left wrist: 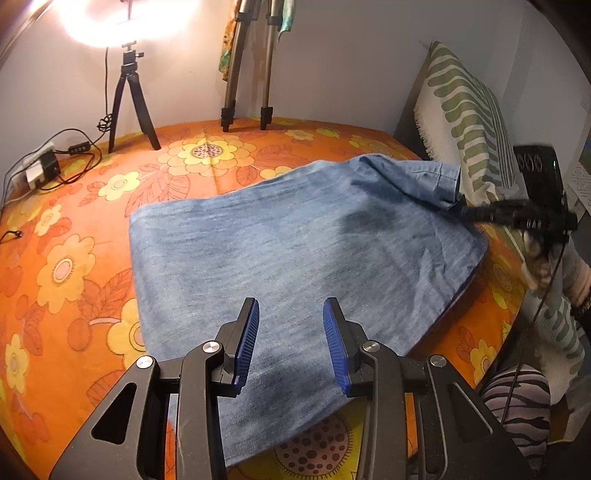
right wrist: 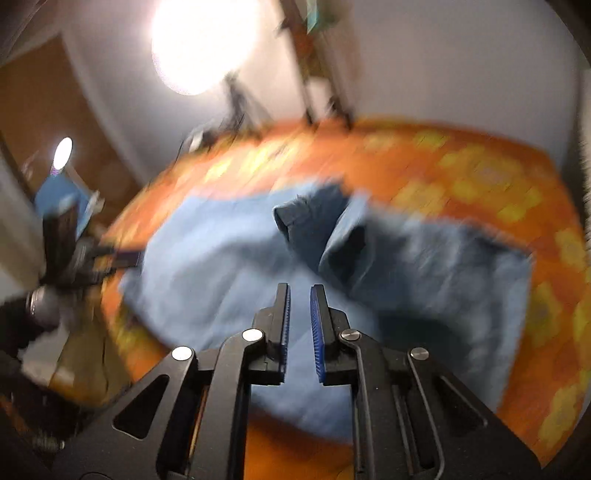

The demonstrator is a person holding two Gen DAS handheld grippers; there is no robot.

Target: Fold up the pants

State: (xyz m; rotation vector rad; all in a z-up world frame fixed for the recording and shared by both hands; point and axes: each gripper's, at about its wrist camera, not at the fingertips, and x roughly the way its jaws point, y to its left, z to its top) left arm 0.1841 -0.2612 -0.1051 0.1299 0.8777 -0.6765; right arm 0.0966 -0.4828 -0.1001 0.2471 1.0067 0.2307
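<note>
Folded light-blue denim pants [left wrist: 295, 258] lie flat on the orange flower-print bedspread [left wrist: 66, 229]. Left gripper [left wrist: 291, 314]: jaws wide apart, empty, above the near denim edge, likely freed for a new hold. Right gripper [right wrist: 299, 295]: 2 pads [right wrist: 285, 317] narrowly apart, nothing seen between; view blurred. Raised hem corner [left wrist: 424, 177] beside it. Bare bedspread left and far; striped pillow [left wrist: 465, 110] crowds the right.

Right wrist view is motion-blurred throughout: pants [right wrist: 229, 258] and bedspread [right wrist: 461, 173] pattern smeared, tripods at 12 o'clock unreadable. Left gripper [right wrist: 125, 258] at 9 o'clock is a dark smear. Left wrist view: right gripper [left wrist: 461, 206] at 3 o'clock blurred, tips hidden behind lifted denim; ring light [left wrist: 122, 18] overexposed, cropped at 12.
</note>
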